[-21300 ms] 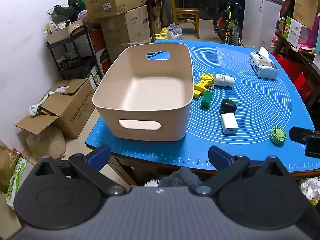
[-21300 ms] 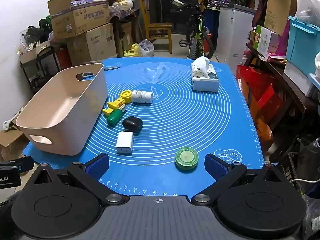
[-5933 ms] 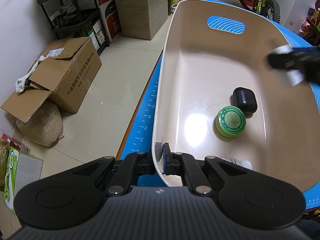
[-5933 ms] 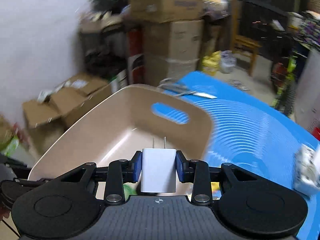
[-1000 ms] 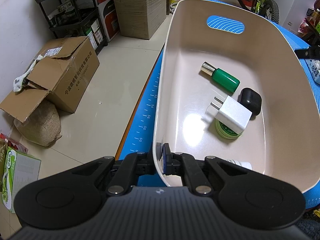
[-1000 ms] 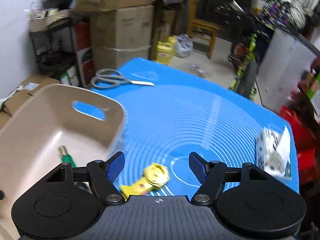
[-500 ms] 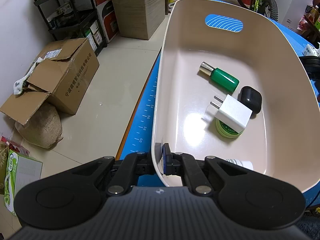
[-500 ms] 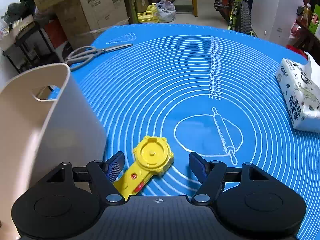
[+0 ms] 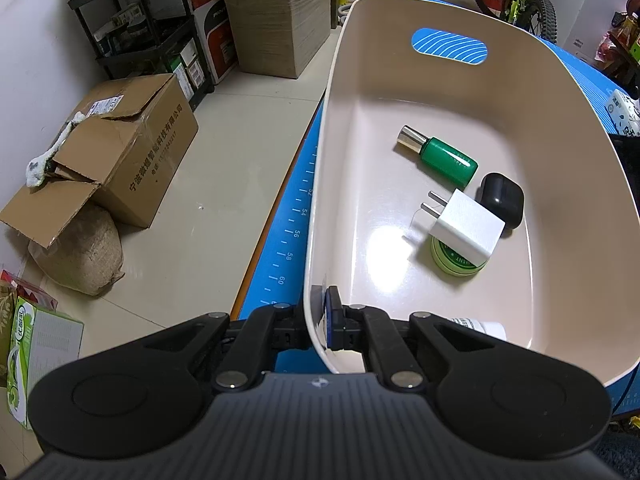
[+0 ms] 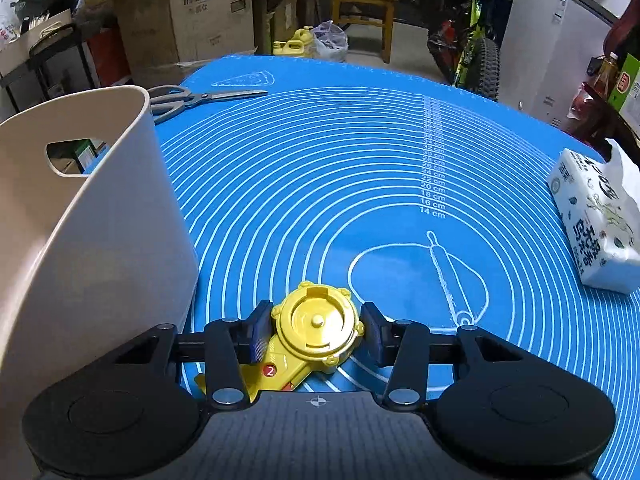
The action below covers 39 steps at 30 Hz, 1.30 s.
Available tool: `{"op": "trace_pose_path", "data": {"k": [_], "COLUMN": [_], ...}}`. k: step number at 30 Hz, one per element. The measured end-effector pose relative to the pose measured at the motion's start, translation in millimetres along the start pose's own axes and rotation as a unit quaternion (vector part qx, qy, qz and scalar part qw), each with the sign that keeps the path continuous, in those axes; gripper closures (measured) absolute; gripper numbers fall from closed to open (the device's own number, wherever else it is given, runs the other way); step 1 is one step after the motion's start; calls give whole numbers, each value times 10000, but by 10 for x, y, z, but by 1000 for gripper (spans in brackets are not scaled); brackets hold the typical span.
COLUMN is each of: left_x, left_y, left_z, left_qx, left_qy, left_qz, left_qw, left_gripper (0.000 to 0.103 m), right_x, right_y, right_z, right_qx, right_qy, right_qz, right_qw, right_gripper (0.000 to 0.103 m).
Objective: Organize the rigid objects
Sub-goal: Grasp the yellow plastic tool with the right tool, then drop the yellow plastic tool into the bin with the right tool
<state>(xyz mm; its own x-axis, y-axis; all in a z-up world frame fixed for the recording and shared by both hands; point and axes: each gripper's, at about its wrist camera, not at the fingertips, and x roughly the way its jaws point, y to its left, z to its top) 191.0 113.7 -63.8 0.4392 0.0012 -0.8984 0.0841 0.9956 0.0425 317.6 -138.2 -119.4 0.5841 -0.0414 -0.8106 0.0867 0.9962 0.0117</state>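
My left gripper [image 9: 318,322] has its jaws clenched on the near rim of the beige bin [image 9: 568,128], which sits at the left edge of the bench on a blue mat [image 10: 360,160]. Inside the bin lie a green bottle [image 9: 440,156], a black case [image 9: 502,199], and a white charger [image 9: 470,226] resting on a green tin [image 9: 456,262]. My right gripper [image 10: 316,332] has its jaws closed against both sides of the yellow toy launcher [image 10: 314,330], which lies on the mat just beside the bin's outer wall.
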Motion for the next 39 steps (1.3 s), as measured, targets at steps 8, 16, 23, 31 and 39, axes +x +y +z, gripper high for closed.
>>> {"op": "trace_pose_path", "data": {"k": [8,16,23,31,39], "left_x": [4,6,-5,-11,-20], "left_y": [-2,-6,-10,-2,-12], "left_z": [-1,-7,-18,-25,-31], "left_qx": [-3,-24,-54,-83,-100], "left_qy": [-1,-26,-47,-65,-102], "left_qz": [-1,25,56,77,115], "left_qw": [10000,10000,10000,9999,9998], "left_gripper": [95,95,95,95,94], "right_x": [-346,-1173,-1802,-1566,-1256], "right_y": [-225,-313,28,769,1261], "right_z": [-103,42,148,-13,-243], "right_qx": [19,-164,-646,-1289,-2023], "right_qy": [-409,-1278,-1748,-1331,-800], "right_qz": [-103,164,936,1406,989], "right_qw": [9991,9915,9780,9726,9710], "right_gripper": [50,50,50,50,50]}}
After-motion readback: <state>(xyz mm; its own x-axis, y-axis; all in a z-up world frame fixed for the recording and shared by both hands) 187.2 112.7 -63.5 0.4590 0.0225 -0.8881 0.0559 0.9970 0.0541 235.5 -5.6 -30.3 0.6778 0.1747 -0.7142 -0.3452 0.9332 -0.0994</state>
